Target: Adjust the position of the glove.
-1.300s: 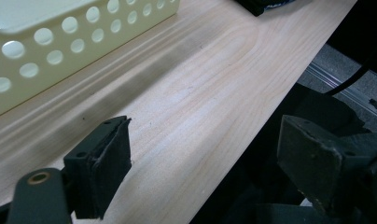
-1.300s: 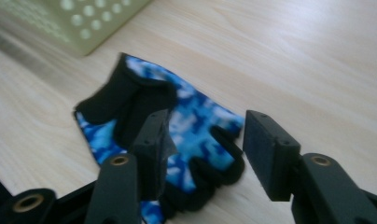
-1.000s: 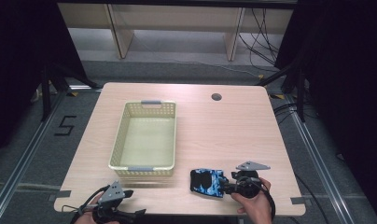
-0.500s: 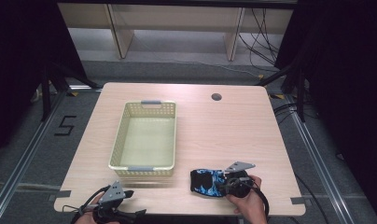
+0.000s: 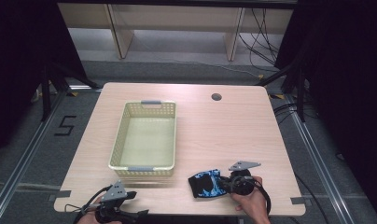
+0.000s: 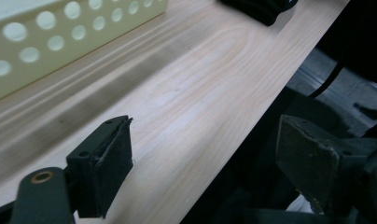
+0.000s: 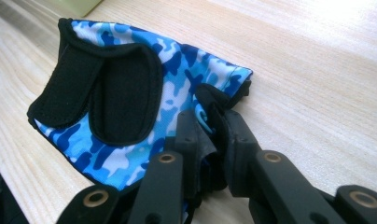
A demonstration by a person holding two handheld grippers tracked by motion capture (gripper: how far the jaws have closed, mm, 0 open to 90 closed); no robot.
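While the high view looks down on the wooden table (image 5: 233,126), a pale yellow perforated basket (image 5: 144,135) sits left of centre with nothing visible inside it. Near the front edge, right of the basket and apart from it, lies a blue camouflage glove (image 5: 204,184) with black trim. The right gripper (image 5: 224,183) meets the glove's right end, held by the person's right hand (image 5: 249,203). The left gripper (image 5: 123,198) sits at the front left corner of the table, by the left hand (image 5: 91,217) at the frame's bottom edge.

Through the left gripper view, the two black jaws stand wide apart with nothing between them; one hangs over the wood, the other past the table's edge. The basket's (image 6: 60,32) holed wall runs along the upper left, and a dark corner of the glove (image 6: 259,7) shows at the top.

From the right gripper view, the jaws are pressed together on a bunched fold at the glove's (image 7: 177,74) edge. The glove lies flat on the table (image 7: 317,70), its black strap (image 7: 102,88) facing up.
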